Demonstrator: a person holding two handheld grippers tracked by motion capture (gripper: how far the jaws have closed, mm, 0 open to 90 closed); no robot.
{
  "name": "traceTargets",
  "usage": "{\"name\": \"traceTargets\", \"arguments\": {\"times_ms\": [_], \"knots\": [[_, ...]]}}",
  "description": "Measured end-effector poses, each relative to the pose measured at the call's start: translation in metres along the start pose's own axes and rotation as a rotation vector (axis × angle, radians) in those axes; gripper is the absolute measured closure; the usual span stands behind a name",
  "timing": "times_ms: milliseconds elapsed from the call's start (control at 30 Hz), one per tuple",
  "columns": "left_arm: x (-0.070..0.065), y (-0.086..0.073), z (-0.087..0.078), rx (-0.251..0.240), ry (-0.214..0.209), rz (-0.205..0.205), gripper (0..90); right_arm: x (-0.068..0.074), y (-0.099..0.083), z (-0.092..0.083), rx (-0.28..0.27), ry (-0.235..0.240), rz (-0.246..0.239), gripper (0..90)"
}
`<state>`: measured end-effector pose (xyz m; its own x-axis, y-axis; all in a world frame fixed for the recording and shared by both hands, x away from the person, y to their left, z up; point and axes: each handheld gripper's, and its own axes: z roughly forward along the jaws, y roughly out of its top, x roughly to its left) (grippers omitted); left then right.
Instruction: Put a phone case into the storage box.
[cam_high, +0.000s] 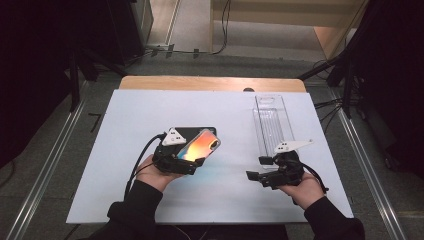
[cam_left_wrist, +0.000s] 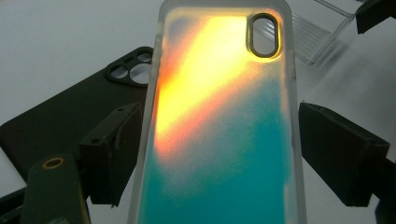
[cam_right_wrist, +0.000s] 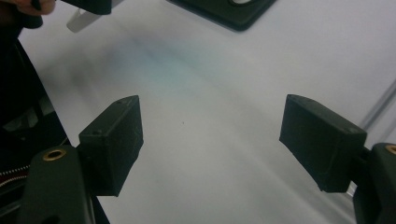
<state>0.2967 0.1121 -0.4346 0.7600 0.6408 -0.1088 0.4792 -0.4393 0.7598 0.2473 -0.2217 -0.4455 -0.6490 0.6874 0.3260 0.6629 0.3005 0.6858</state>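
High view: the left gripper (cam_high: 192, 159) holds an iridescent phone case (cam_high: 200, 145) above the white table (cam_high: 125, 125), over a black phone case (cam_high: 192, 131) lying flat. The right gripper (cam_high: 260, 169) sits near a clear plastic tray (cam_high: 272, 122), its 2 jaws spread with nothing between them.

Left gripper view: the 2 jaws pinch the iridescent phone case (cam_left_wrist: 219, 121) by its long edges, camera cutout at the far end; the black phone case (cam_left_wrist: 60, 116) lies behind.

Right gripper view: the right gripper (cam_right_wrist: 210, 140) has its jaws wide apart over the bare table (cam_right_wrist: 210, 84).
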Motion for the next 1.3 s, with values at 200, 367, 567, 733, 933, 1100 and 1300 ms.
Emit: {"name": "traceTargets", "arguments": {"times_ms": [200,367,567,733,933,1100,1300], "knots": [[-0.003,-0.004,0.004,-0.052,0.023,-0.021,17.2,0.005,0.013,0.003,-0.028,-0.004,0.018,19.4],[-0.007,-0.009,0.010,-0.110,0.058,-0.038,17.2,0.008,0.021,0.004,-0.055,-0.007,0.025,19.4],[-0.008,-0.013,0.010,-0.206,0.091,-0.053,17.2,0.013,0.033,0.009,-0.080,-0.020,0.034,19.4],[-0.010,-0.016,0.011,-0.245,0.120,-0.051,17.2,0.019,0.043,0.014,-0.100,-0.021,0.040,19.5],[-0.010,-0.022,0.013,-0.290,0.152,-0.036,17.2,0.026,0.056,0.019,-0.119,-0.002,0.058,19.4],[-0.009,-0.025,0.016,-0.301,0.150,-0.053,17.2,0.028,0.063,0.022,-0.141,0.012,0.079,19.4],[-0.015,-0.028,0.017,-0.352,0.172,-0.008,17.2,0.029,0.072,0.027,-0.160,0.014,0.090,19.4]]}}
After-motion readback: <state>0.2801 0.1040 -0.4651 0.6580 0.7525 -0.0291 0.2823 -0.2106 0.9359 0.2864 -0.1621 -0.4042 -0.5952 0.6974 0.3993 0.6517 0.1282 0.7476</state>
